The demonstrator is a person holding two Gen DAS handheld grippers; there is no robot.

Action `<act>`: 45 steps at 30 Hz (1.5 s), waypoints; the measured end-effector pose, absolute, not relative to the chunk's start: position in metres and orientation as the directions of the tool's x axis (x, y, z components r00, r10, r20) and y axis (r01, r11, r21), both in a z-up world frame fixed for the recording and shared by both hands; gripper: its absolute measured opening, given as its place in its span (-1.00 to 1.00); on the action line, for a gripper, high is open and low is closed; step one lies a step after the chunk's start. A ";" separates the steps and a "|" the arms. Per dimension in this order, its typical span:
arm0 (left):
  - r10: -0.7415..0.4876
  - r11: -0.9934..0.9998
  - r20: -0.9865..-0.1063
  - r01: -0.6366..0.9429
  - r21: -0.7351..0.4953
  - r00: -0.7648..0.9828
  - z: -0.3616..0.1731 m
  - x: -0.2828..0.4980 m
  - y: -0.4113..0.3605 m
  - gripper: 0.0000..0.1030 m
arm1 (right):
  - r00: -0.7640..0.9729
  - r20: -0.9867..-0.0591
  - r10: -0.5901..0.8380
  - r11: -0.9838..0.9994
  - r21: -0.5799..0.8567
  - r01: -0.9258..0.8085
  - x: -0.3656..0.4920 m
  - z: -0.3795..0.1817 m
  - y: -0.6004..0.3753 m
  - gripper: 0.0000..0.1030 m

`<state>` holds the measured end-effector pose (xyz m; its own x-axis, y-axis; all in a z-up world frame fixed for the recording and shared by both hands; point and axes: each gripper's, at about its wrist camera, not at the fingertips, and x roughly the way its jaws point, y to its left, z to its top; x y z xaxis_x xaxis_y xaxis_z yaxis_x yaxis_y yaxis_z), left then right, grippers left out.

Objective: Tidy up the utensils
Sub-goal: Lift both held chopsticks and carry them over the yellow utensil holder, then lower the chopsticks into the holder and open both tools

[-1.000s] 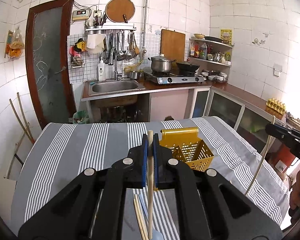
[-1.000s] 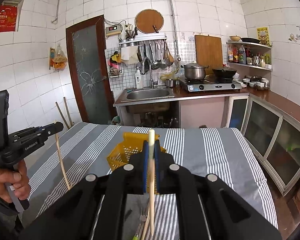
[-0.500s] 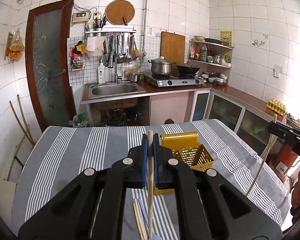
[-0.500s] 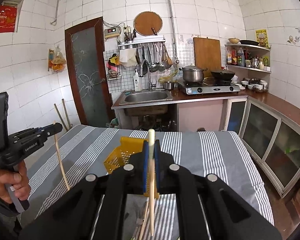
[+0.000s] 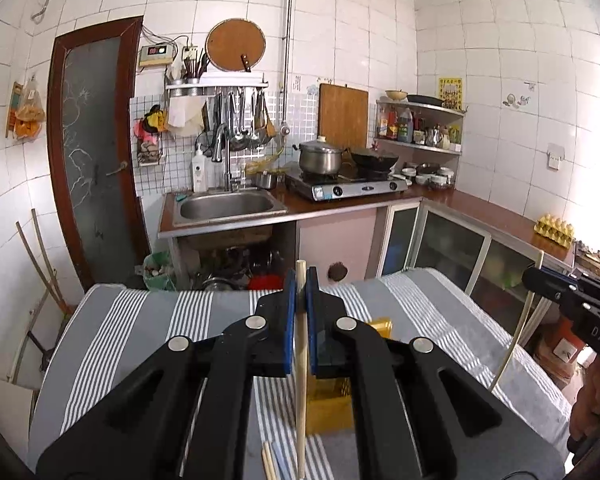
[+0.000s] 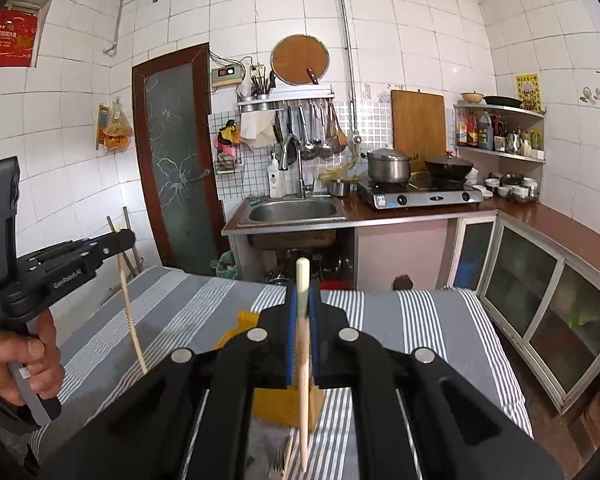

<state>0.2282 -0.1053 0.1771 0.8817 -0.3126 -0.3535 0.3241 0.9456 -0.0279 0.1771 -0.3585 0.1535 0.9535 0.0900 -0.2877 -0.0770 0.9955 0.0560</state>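
My left gripper (image 5: 299, 292) is shut on a pale wooden chopstick (image 5: 300, 392) that hangs upright above the striped table. My right gripper (image 6: 302, 300) is shut on a second chopstick (image 6: 304, 392), also upright. The yellow slotted utensil basket (image 5: 328, 404) stands on the table just beyond the left fingers, mostly hidden by them; it shows under the right fingers too (image 6: 284, 400). The right gripper appears at the right edge of the left wrist view (image 5: 572, 300), and the left gripper at the left edge of the right wrist view (image 6: 60, 260).
More chopsticks and a blue utensil (image 5: 274, 460) lie on the grey striped tablecloth (image 5: 116, 340) below my left gripper. A fork (image 6: 277, 462) lies below the right one. Beyond the table stand a sink counter (image 5: 228, 208), a stove and glass cabinets (image 6: 540, 300).
Both grippers have risen with their chopsticks. The basket has dropped lower in both views and slid behind the fingers. Both stay shut.
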 end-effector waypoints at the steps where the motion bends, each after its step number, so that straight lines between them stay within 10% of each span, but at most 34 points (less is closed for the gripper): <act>1: -0.316 0.944 -0.345 0.329 -0.022 0.884 0.182 0.231 -0.109 -0.93 | 0.955 -0.281 0.096 0.995 0.059 -0.083 0.182 0.159 -0.359 -0.89; 31: -0.333 0.940 -0.344 0.338 -0.048 0.878 0.146 0.333 -0.155 -0.90 | 0.940 -0.305 0.154 0.985 0.122 -0.122 0.308 0.133 -0.362 -0.83; 35: -0.320 0.944 -0.361 0.328 -0.040 0.876 0.138 0.333 -0.150 -0.73 | 0.944 -0.304 0.132 0.985 0.145 -0.091 0.306 0.129 -0.368 0.13; 45: -0.265 0.963 -0.348 0.268 -0.041 0.899 0.149 0.302 -0.101 -0.34 | 0.959 -0.277 0.059 0.995 0.088 -0.036 0.260 0.139 -0.384 0.13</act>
<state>0.3023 -0.1010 0.1495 0.8992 -0.2651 -0.3480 0.2680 0.9626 -0.0409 0.2596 -0.3838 0.1387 0.9591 0.0589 -0.2768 -0.0356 0.9954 0.0884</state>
